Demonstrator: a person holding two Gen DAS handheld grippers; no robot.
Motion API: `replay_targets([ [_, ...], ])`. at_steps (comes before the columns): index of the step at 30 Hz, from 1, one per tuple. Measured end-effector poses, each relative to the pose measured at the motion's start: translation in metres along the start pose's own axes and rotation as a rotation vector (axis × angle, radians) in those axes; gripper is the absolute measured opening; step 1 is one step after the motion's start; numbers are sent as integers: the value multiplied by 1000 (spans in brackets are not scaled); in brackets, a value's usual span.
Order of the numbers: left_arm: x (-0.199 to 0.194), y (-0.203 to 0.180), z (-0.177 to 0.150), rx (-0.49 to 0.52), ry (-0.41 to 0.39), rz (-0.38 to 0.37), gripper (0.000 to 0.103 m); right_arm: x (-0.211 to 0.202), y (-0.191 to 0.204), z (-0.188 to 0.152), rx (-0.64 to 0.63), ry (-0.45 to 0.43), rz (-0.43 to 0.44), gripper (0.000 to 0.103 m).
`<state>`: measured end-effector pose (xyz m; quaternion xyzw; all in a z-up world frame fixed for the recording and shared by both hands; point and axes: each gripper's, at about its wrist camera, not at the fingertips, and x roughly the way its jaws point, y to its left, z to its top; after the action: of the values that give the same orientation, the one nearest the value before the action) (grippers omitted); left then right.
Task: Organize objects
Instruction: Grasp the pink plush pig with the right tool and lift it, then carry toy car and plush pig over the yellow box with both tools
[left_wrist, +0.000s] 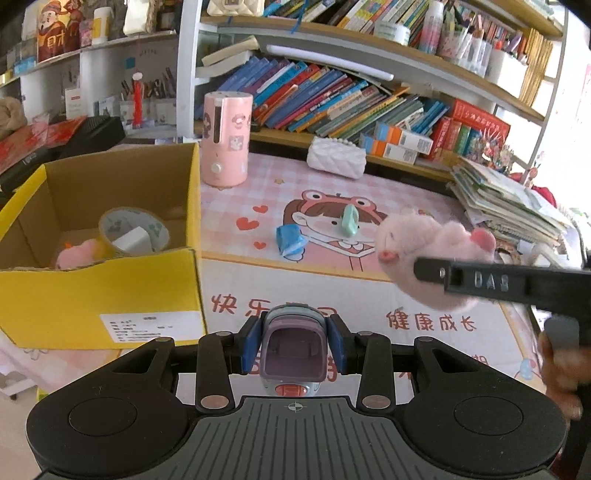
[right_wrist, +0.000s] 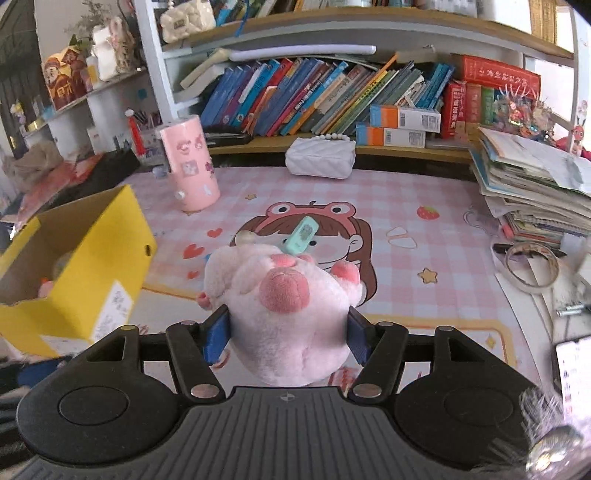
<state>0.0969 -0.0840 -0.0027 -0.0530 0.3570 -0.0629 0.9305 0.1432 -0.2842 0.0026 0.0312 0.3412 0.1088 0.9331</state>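
Close in, the right gripper (right_wrist: 288, 338) pinches a fluffy pink plush toy (right_wrist: 284, 306) above the desk (right_wrist: 424, 192). Only the left view shows the left gripper (left_wrist: 293, 341) clamping a smooth, boxy plastic toy (left_wrist: 293, 349), beside the yellow cardboard box (left_wrist: 110, 295) holding a tape roll (left_wrist: 133, 230).

The pink plush toy (right_wrist: 288, 314) hides the blue packet, and the yellow box (right_wrist: 85, 266) is blurred.

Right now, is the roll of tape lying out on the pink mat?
No, the roll of tape sits inside the yellow cardboard box.
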Motion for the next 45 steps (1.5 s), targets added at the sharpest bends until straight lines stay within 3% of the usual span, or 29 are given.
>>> replay_targets([
  [25,-89,127,-47,-90,-22,5,37,-43,161,-69,-129,99,79,62],
  [45,-136,192,-82,-111,-30,49,37,-56,240,-108,-140,127,126,62],
])
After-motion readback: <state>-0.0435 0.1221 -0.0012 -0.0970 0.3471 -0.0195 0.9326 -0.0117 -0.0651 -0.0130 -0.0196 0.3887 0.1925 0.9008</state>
